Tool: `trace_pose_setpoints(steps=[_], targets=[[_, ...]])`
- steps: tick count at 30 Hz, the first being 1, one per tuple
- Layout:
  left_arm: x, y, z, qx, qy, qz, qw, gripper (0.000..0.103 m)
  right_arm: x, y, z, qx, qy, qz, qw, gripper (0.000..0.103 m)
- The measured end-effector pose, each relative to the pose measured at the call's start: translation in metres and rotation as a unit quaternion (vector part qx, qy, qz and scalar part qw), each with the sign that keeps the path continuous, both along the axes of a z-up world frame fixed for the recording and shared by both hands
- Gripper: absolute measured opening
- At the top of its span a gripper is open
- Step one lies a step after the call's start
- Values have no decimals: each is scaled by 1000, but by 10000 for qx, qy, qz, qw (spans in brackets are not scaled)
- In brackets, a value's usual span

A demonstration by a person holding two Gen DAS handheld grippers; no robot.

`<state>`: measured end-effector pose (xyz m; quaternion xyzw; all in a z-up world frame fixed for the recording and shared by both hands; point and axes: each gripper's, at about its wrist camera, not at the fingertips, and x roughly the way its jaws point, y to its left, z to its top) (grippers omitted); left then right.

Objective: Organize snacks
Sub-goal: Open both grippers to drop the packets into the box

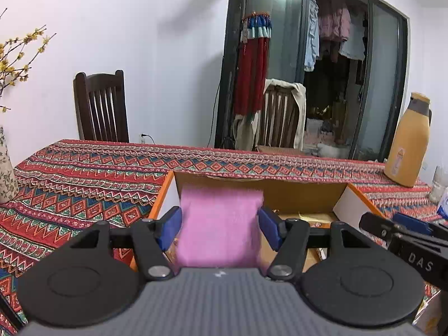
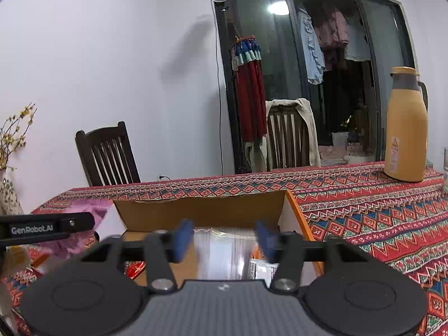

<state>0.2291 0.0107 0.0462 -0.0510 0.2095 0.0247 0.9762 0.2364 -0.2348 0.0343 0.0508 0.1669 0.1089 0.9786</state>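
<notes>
My left gripper (image 1: 219, 224) is shut on a pink snack packet (image 1: 221, 224) and holds it upright over the left part of an open cardboard box (image 1: 308, 193) with orange edges. The packet also shows in the right wrist view (image 2: 92, 207), beside my left gripper's arm (image 2: 47, 228). My right gripper (image 2: 224, 240) is over the same box (image 2: 201, 210), its blue fingers blurred, with a clear plastic snack packet (image 2: 221, 254) between them. Whether the fingers press on it I cannot tell. My right gripper shows at the right edge of the left wrist view (image 1: 406, 232).
The box stands on a table with a red patterned cloth (image 2: 378, 218). A yellow thermos jug (image 2: 406, 128) and a glass (image 2: 445, 168) stand at the far right. A vase with yellow flowers (image 1: 7, 165) is at the left. Two wooden chairs (image 1: 100, 106) stand behind the table. More snacks (image 2: 134, 268) lie left of the box.
</notes>
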Motion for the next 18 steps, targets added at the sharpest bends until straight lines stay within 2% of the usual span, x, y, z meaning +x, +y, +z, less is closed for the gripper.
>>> trace_pose_setpoints(steps=[1, 2, 4, 5, 18], targets=[[-1, 1, 1, -30, -12, 56, 10000, 82, -1, -2, 1, 36, -39, -37, 10000, 84], [-3, 2, 2, -37, -47, 137, 9999, 87, -3, -3, 2, 64, -91, -81, 9999, 93], [-9, 2, 5, -15, -184, 240, 9995, 100, -6, -8, 3, 158, -195, -176, 9995, 103], [-11, 1, 7, -22, -242, 259, 9994, 103, -7, -10, 3, 220, -222, -203, 9993, 103], [-23, -2, 8, 11, -395, 267, 9989, 103, -17, -15, 7, 386, -404, -252, 9981, 103]])
